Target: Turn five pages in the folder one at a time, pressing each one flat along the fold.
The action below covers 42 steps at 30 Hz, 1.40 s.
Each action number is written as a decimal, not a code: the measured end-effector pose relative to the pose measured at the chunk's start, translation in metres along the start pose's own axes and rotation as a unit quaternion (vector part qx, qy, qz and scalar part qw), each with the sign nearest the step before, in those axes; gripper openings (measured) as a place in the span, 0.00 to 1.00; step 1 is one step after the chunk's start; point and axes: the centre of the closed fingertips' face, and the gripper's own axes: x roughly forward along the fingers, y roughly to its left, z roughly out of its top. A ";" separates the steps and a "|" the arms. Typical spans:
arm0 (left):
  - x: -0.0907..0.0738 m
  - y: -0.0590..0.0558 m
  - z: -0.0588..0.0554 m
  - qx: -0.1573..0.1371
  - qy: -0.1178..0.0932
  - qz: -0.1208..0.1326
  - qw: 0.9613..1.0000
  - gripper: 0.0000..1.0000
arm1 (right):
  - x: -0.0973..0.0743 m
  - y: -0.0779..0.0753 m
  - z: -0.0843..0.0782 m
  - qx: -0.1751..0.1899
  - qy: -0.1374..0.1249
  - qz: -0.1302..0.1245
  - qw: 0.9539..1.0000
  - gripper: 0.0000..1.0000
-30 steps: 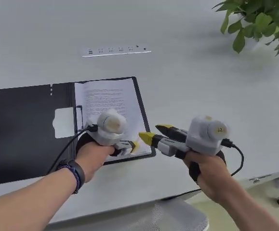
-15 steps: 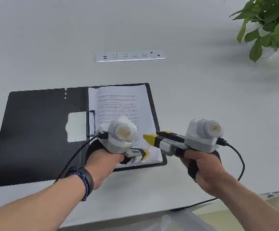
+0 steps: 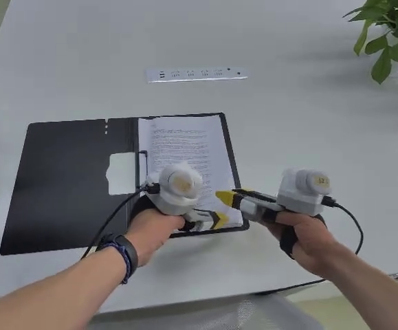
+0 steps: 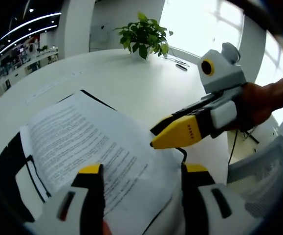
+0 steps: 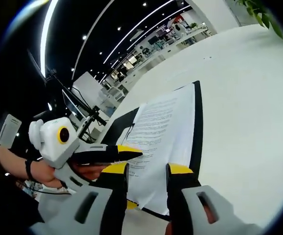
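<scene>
A black folder [image 3: 68, 179] lies open on the white table, with a stack of printed pages [image 3: 188, 148] on its right half. My left gripper [image 3: 212, 221] hovers at the page's lower right corner. In its own view it [image 4: 141, 171] is open, jaws wide apart over the printed sheet [image 4: 82, 137]. My right gripper [image 3: 227, 198] points left at the same corner from the right side. In its own view it [image 5: 147, 171] stands open by a narrow gap, with the page edge [image 5: 165, 127] showing just beyond the jaws. Neither gripper holds anything.
A white power strip [image 3: 195, 73] lies on the table behind the folder. A green potted plant [image 3: 391, 41] stands at the back right. The table's front edge runs just under my hands, and a chair [image 3: 205, 316] shows below it.
The head camera has shifted, so the whole scene sits further right. Both grippers have dropped closer to the page's lower right corner, and the right gripper's jaws have narrowed.
</scene>
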 end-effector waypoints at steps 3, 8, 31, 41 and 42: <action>-0.007 0.000 -0.002 0.006 -0.001 0.001 1.000 0.65 | -0.002 -0.001 -0.002 0.010 -0.009 -0.002 1.000 0.26; -0.023 0.006 -0.004 0.006 -0.007 0.012 1.000 0.65 | -0.006 0.000 -0.001 0.023 -0.023 -0.003 0.999 0.20; -0.102 0.040 -0.017 -0.020 -0.048 0.081 0.995 0.68 | -0.002 0.026 0.017 0.061 -0.072 0.003 0.995 0.00; -0.140 0.059 -0.024 -0.029 -0.064 0.112 0.991 0.69 | 0.010 0.063 0.037 0.045 -0.091 0.032 0.994 0.00; -0.144 0.062 -0.026 -0.029 -0.065 0.116 0.991 0.69 | 0.011 0.067 0.038 0.043 -0.091 0.036 0.994 0.00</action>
